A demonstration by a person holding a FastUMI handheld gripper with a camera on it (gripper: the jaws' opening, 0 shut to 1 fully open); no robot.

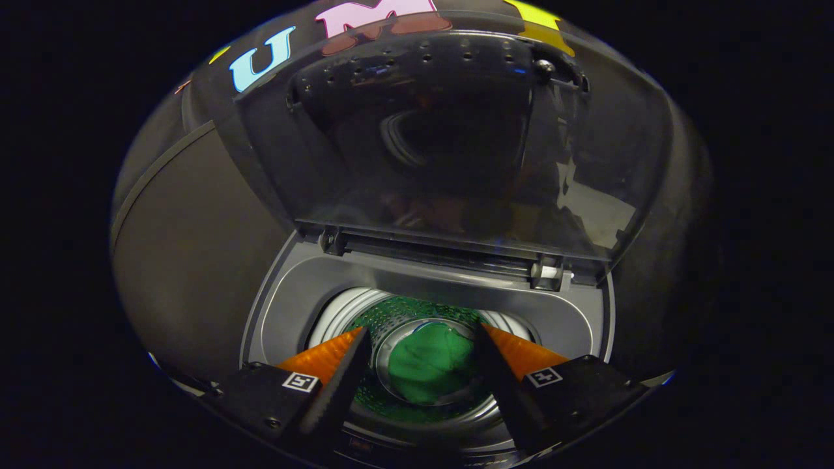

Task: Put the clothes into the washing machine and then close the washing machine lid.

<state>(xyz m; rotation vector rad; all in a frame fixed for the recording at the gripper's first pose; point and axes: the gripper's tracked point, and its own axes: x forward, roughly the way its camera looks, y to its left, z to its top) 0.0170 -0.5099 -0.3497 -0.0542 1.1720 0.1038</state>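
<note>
Fingers: the gripper (pixel 423 384) is hanging over the tub, fingers spread and holding nothing.
Clothes: a green cloth (pixel 430 368) is lying at the bottom of the drum (pixel 391 312), below and between the fingers.
Lid: the lid (pixel 449 150) is standing propped open beyond the tub.
Next step, as I judge: lifting clear, reaching over the lid's top edge and easing it down evenly.
Writing: none legible on the washing machine (pixel 189 254).
</note>
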